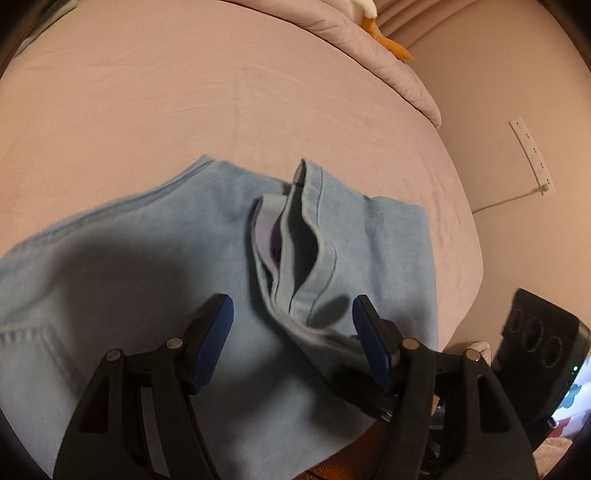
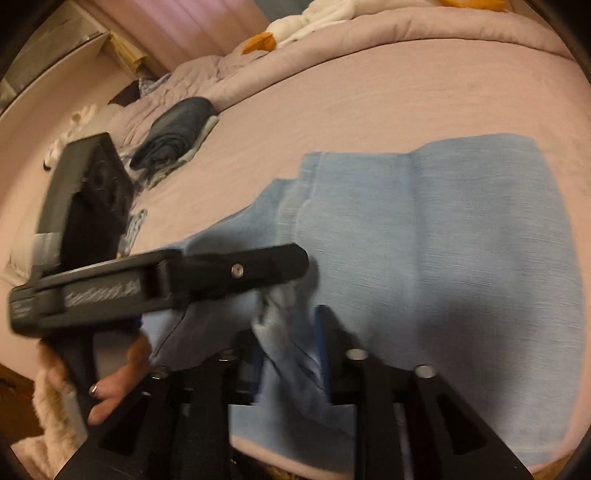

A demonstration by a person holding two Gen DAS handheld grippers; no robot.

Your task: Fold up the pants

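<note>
the left tongs (image 1: 291, 317) hang just over the pants (image 1: 129, 266), jaws wide apart with nothing clamped; their blue pads (image 1: 221, 332) stand on either side of a raised fold of denim, and the right pad sits close against that fold, though whether it touches is unclear. the right tongs (image 2: 288, 343) are low over the same cloth, with a bunched ridge of fabric between the jaws; the view is blurred, so whether the pads press on it cannot be told. a hand (image 2: 110, 380) grips the left tool's handle at the right tongs' left.

the pants lie flat on the bed (image 1: 184, 110), pale blue, spread to both sides of the tongs. just ahead of the left tongs an open hem (image 1: 299, 229) gapes, its edge standing up and pointing away. to the right of the left tongs the pants' edge runs close to the bed's edge; the near edge of the cloth reaches the bed's near side under both tools.

beyond the pants, ahead of both tongs, the sheet is bare and smooth, with wide room. far ahead and left of the right tongs lies a dark folded garment (image 2: 173, 129), well apart from the pants. a rumpled quilt (image 2: 369, 33) rims the far side.
</note>
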